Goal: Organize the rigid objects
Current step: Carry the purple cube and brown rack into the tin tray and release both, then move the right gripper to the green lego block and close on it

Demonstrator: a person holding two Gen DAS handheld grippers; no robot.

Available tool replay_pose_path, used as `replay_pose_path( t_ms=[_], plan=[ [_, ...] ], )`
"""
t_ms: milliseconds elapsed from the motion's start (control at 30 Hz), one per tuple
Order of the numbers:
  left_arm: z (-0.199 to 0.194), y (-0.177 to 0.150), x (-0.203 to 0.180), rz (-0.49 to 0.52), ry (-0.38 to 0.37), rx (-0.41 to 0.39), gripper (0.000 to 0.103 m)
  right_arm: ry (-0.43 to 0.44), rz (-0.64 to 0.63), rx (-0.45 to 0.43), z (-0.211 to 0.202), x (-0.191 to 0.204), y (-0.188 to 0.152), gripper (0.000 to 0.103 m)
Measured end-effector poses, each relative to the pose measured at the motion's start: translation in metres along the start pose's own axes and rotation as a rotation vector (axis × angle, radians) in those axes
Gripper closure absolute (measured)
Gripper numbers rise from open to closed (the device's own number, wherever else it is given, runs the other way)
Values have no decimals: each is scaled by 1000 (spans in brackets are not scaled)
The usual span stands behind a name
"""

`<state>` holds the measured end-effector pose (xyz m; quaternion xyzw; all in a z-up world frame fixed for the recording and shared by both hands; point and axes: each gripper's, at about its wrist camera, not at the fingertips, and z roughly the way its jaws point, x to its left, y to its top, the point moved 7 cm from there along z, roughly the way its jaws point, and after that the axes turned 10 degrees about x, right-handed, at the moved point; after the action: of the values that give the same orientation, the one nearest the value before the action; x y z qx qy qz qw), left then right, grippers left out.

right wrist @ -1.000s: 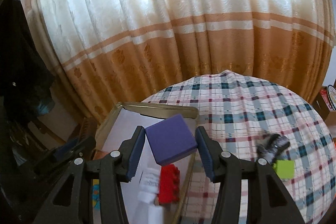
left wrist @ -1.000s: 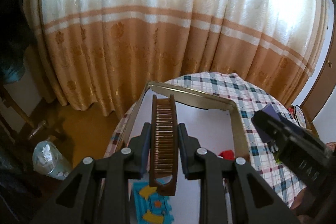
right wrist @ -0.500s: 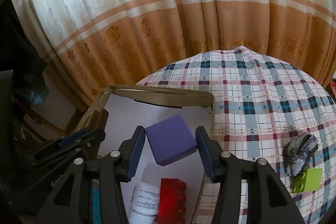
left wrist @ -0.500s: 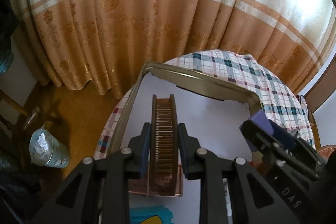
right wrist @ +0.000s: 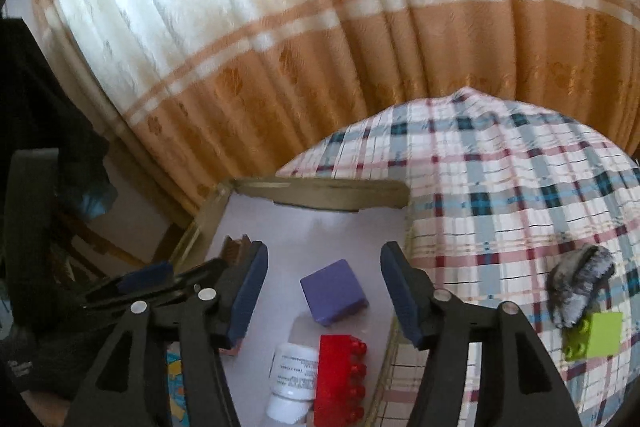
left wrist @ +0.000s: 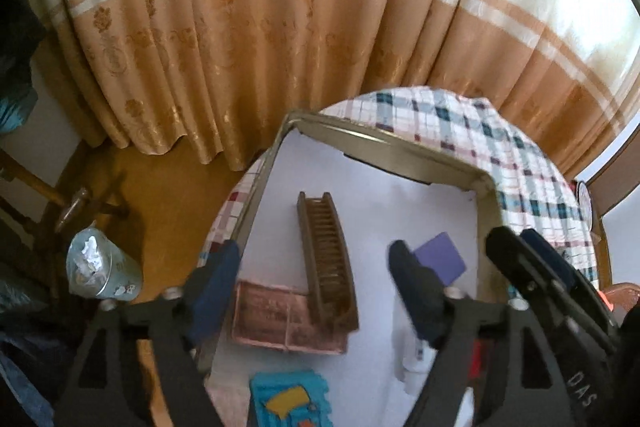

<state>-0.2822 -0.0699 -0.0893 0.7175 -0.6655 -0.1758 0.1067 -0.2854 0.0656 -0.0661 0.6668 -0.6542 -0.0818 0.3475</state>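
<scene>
left claw (left wrist: 316,291) – just opened | brown comb (left wrist: 326,259) free in tin tray (left wrist: 384,151)

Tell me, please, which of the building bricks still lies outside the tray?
The lime-green brick, on the checked cloth beside a grey furry item. The red brick is inside the tray.

Beyond the table I saw a long pleated cream curtain with orange bands and a floral print (left wrist: 280,39) hanging to the brown wooden floor (left wrist: 168,187). A clear plastic cup stuffed with crumpled white paper (left wrist: 100,271) stood on that floor, beside dark wooden chair legs (left wrist: 68,211).
</scene>
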Motion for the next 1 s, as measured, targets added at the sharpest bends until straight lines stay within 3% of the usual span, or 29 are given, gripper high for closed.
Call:
replay_pose_path(
  t_ms=[100, 400, 633, 1000],
  plan=[
    [-17, -7, -2, 3, 21, -74, 6, -1, 12, -49, -20, -2, -4, 40],
    [-48, -48, -33, 82, -6, -186, 6, -87, 74, -201, -81, -34, -31, 34],
    [-63, -82, -69, 209, 62, -300, 6, -210, 109, -268, -113, -70, -64, 33],
    [-41, -123, -123, 267, 38, -252, 6, -377, 145, -292, -135, -130, -97, 33]
  ],
)
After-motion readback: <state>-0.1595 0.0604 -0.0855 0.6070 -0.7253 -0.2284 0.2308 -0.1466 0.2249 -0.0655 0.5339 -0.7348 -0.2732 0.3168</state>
